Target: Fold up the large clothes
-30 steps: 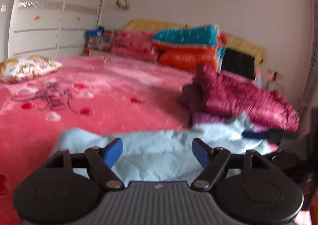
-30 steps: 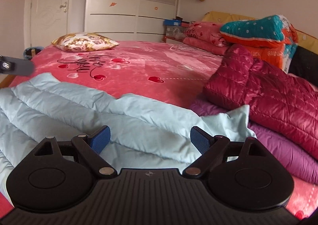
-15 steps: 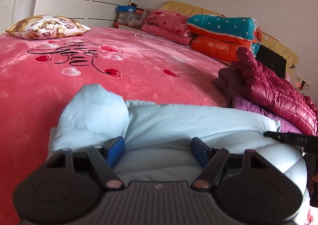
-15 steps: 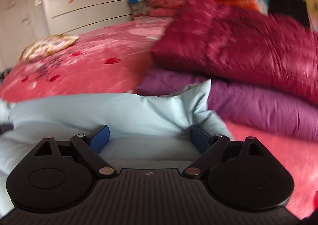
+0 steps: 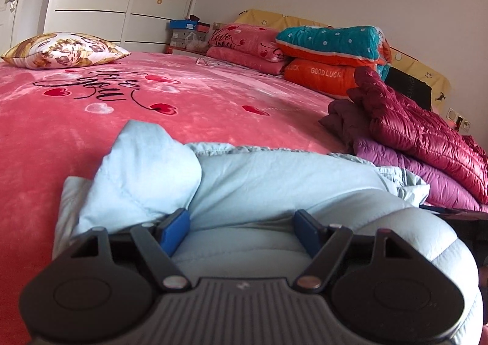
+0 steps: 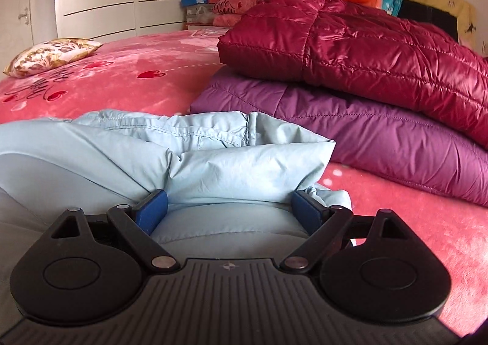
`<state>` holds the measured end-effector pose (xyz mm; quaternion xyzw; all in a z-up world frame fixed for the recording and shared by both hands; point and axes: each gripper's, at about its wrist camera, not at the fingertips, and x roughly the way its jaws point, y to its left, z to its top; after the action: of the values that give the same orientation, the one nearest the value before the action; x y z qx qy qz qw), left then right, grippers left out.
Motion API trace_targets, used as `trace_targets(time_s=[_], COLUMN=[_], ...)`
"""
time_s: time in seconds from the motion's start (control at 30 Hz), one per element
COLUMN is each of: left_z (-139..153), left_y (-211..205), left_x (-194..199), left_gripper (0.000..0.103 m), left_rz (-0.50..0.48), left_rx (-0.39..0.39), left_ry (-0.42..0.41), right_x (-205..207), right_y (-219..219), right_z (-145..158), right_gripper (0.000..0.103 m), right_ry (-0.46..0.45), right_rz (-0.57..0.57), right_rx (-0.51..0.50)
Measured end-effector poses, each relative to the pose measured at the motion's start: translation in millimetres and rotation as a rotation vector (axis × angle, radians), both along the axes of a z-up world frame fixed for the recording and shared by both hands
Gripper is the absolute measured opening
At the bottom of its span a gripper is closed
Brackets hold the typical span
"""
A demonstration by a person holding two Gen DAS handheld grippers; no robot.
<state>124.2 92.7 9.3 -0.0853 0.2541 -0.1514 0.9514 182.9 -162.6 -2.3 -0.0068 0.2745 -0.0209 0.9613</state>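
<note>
A pale blue puffer jacket (image 5: 274,180) lies bunched on the pink bedspread (image 5: 213,95), close in front of both cameras. My left gripper (image 5: 241,220) sits low on it with its jaws wide; padded fabric bulges up between the blue pads (image 5: 175,229) without being pinched. My right gripper (image 6: 228,201) is also open at the jacket's (image 6: 91,156) right end. A puffed fold with a corner fills the gap between its pads (image 6: 152,207).
A maroon puffer jacket (image 6: 366,49) lies folded on a purple one (image 6: 350,137), just right of the blue jacket. A floral pillow (image 5: 64,50) sits far left, and folded quilts (image 5: 329,46) are stacked at the headboard. White wardrobe doors stand behind the bed.
Both grippers have sunk onto the blue jacket, which now fills the lower view. The right gripper swung right toward the stacked jackets. The jaws have kept their width.
</note>
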Motion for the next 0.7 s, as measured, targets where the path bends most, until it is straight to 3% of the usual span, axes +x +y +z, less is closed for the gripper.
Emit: trace_targets(time_s=[0.43, 0.53, 0.6, 0.7], left_z=[7, 19, 27, 35], left_y=[-7, -11, -10, -14], left_x=[-3, -10, -15, -18], left_gripper=[0.081, 0.084, 0.085, 0.087], left_rz=[0.006, 0.017, 0.013, 0.000], left_rx=[0.049, 0.083, 0.061, 0.037], left_ry=[-0.023, -0.034, -0.055, -0.068], right_x=[2, -1, -10, -39], right_y=[7, 7, 6, 11], right_z=[-1, 7, 18, 37], right_gripper=[0.103, 0.103, 0.103, 0.103], right_ry=[-0.039, -0.026, -0.016, -0.083], right_rz=[-0.027, -0.040, -0.068, -0.103], right_rx=[-0.059, -0.056, -0.033, 0.012])
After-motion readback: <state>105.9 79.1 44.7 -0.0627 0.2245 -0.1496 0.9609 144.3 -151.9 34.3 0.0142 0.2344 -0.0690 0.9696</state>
